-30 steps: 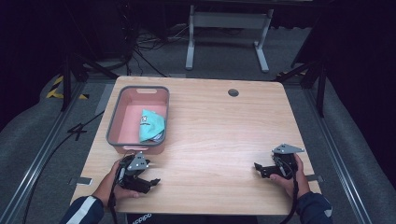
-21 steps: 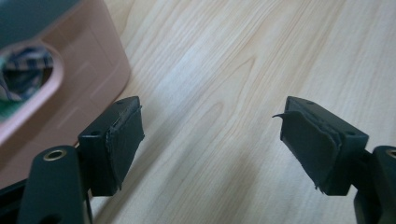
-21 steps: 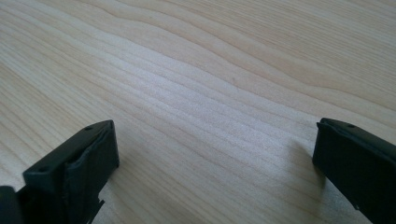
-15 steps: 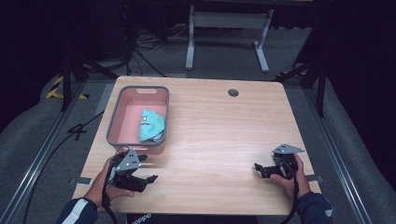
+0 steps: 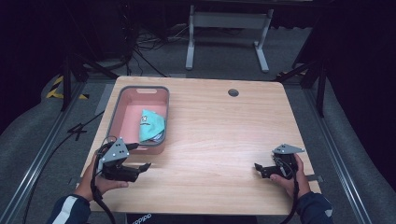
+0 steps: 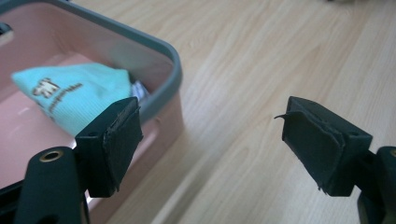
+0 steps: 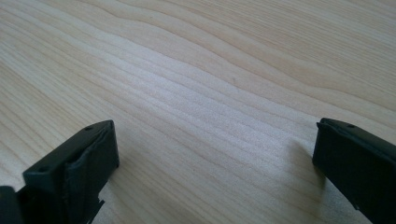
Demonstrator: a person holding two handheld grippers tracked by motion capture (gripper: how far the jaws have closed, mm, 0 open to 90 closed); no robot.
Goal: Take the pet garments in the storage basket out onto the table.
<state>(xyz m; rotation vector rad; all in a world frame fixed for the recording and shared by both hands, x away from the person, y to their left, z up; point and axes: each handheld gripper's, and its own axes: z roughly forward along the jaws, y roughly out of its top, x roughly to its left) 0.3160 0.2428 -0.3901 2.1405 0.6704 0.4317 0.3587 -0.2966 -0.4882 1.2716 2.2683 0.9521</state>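
With jaws spread and empty, the left gripper [image 5: 145,165] is poised beside the bin [image 5: 122,97] holding the cloth [image 5: 152,125], so a reach over its rim is judged next.

Dark room; grey carpet floor [image 5: 42,140]; wooden table [image 5: 224,135]; metal stand [image 5: 229,28] behind; cables [image 5: 149,44].
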